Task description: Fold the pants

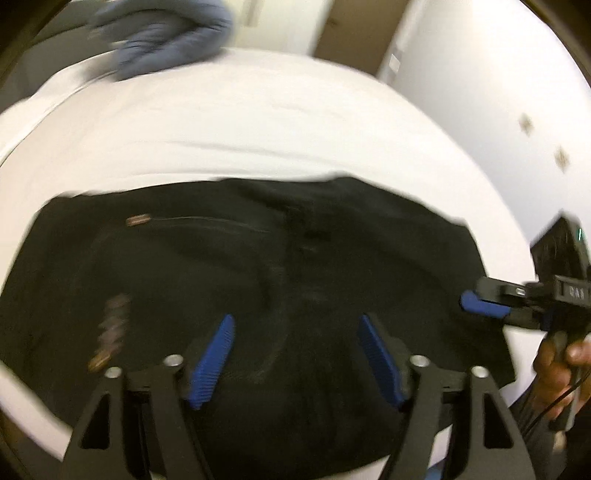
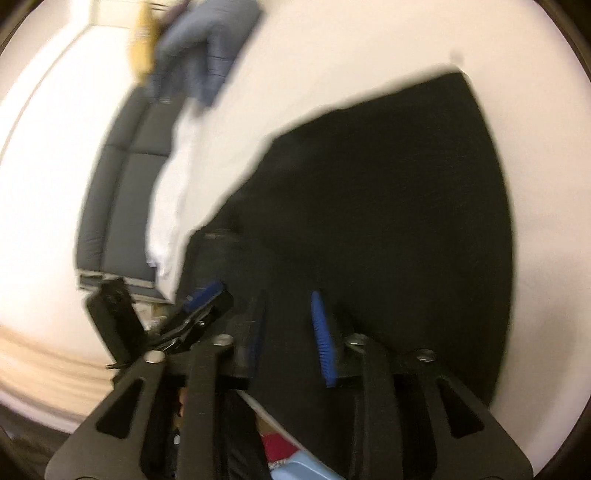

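The black pants [image 1: 258, 280] lie spread flat on the white bed [image 1: 258, 129], and both the left claw [image 1: 295, 354] and right claw [image 2: 288, 332] hover above them, wide and empty, seemingly poised to pinch an edge for folding.

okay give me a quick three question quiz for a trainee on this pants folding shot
1. True or false: the left gripper is shut on the black pants.
2. Which garment lies at the far end of the white sheet? A) blue-grey garment B) red towel
3. Fill in: the right gripper is ____.

Key: 1 false; 2 A; 3 open
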Demonstrator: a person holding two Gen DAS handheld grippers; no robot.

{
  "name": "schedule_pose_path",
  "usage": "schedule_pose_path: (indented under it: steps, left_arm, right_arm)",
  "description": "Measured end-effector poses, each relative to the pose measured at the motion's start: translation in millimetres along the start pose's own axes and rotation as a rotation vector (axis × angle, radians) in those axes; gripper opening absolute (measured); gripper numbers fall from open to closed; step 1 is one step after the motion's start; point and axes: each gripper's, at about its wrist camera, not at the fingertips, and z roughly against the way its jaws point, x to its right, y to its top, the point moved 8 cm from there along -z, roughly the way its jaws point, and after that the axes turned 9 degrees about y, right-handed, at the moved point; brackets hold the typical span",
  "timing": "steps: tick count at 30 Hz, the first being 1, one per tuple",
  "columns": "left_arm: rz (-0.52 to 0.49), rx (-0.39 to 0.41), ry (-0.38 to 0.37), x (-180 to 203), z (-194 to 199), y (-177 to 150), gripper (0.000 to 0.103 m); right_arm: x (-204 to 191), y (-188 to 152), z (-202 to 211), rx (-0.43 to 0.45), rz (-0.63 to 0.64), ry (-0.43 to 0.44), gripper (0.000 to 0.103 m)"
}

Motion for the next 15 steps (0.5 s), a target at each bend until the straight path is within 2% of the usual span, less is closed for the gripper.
schedule_pose_path:
  steps: [1, 3, 6, 8, 11, 13, 15]
  left_arm:
    - [0.057, 0.022, 0.007, -14.9, 10.0, -1.7, 0.086]
    - [0.176, 0.061, 0.006, -45.8, 29.0, -6.6, 0.090]
    - [0.338, 0.094, 0.025, -94.0, 50.1, -18.1, 0.090]
    - [0.440, 0.103, 0.041, -126.9, 58.4, -28.8, 0.090]
    - [0.565, 0.086, 0.037, -160.5, 58.7, -42.6, 0.090]
    - [0.632, 0.069, 0.018, -176.9, 53.5, -46.7, 0.090]
    - [0.693, 0.059, -0.014, -191.3, 46.4, -47.6, 0.090]
  right_arm:
    - [0.3, -0.5, 1.7, 0.006, -0.002, 0.006, 0.075]
    - [9.1, -6.9, -3.5, -0.016, 0.007, -0.018, 0.075]
    - [4.5, -11.0, -3.6, -0.022, 0.092, -0.063, 0.075]
    - [-4.5, -10.8, -4.2, -0.039, 0.063, -0.081, 0.076]
    - [-32.5, -3.2, -1.4, 0.001, 0.021, 0.040, 0.077]
    - [-54.3, 1.2, -7.6, 0.002, 0.065, 0.056, 0.077]
    - [-69.1, 1.7, -24.7, -0.039, 0.084, 0.068, 0.077]
